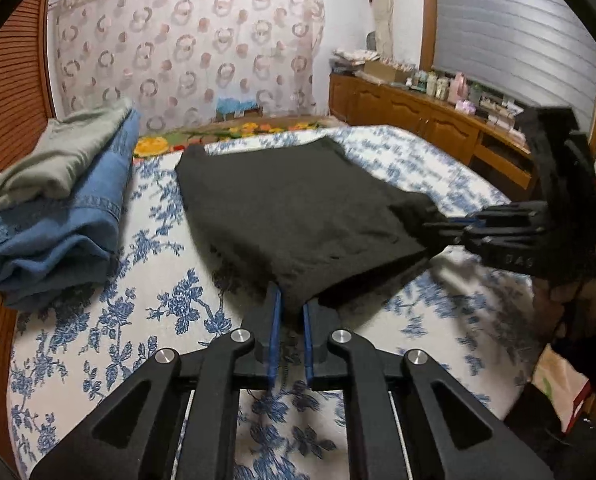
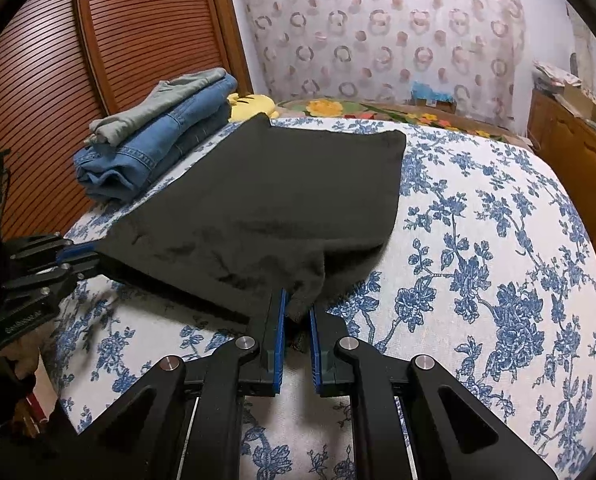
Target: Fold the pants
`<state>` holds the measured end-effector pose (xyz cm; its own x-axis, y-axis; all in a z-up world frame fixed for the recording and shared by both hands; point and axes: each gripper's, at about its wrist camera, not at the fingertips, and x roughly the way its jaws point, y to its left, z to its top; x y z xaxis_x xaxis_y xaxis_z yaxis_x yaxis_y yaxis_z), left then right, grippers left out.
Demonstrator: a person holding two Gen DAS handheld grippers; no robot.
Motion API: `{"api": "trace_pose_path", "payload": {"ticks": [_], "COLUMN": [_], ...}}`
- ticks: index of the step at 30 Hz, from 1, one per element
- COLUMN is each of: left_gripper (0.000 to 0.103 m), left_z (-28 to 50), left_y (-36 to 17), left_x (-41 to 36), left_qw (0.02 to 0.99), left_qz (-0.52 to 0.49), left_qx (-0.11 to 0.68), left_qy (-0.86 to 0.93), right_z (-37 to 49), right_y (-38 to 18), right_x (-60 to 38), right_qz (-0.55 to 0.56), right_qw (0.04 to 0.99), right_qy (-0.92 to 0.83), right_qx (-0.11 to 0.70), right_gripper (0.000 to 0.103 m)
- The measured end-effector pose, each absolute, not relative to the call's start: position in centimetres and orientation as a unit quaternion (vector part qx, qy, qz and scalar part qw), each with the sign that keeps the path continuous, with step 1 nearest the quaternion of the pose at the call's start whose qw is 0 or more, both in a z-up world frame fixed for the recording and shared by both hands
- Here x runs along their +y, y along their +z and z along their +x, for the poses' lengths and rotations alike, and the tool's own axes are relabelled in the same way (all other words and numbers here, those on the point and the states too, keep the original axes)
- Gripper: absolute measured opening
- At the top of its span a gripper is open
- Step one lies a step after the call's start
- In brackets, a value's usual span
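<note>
Now the black pants (image 1: 298, 200), folded into a broad rectangle, lie on the bed (image 1: 98, 320) with its blue-flowered white cover, their long axis running from the near edge away toward the patterned curtain (image 1: 186, 40). The left gripper (image 1: 292, 308) has its fingers nearly closed on the near left corner of the pants, and the right gripper (image 2: 298, 304) pinches the near right corner likewise, with cloth bunched between the blue pads. Only the left wrist view shows the wooden sideboard (image 1: 417, 116) crowded with small bottles; only the right wrist view shows a yellow plush toy (image 2: 250, 106) behind the folded jeans (image 2: 154, 148) and grey garment (image 2: 154, 104) stacked beside a slatted wooden door (image 2: 58, 40).
</note>
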<state>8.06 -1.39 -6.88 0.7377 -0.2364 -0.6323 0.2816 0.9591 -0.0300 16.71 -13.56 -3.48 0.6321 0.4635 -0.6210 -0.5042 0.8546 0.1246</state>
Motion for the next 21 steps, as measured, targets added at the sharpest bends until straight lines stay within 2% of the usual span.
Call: {"api": "trace_pose_path", "payload": {"ticks": [21], "left_gripper": [0.010], "left_z": [1.7], "left_y": [-0.5], "left_x": [-0.9], "left_qw": [0.948], "left_qz": [0.038], "left_qx": [0.265], "left_qy": [-0.171], "right_z": [7.4], "right_y": [2.1], "right_x": [-17.0], "right_qz": [-0.002], "right_qw": [0.922], "right_qy": [0.300], "right_qx": [0.242], "right_gripper": [0.010]}}
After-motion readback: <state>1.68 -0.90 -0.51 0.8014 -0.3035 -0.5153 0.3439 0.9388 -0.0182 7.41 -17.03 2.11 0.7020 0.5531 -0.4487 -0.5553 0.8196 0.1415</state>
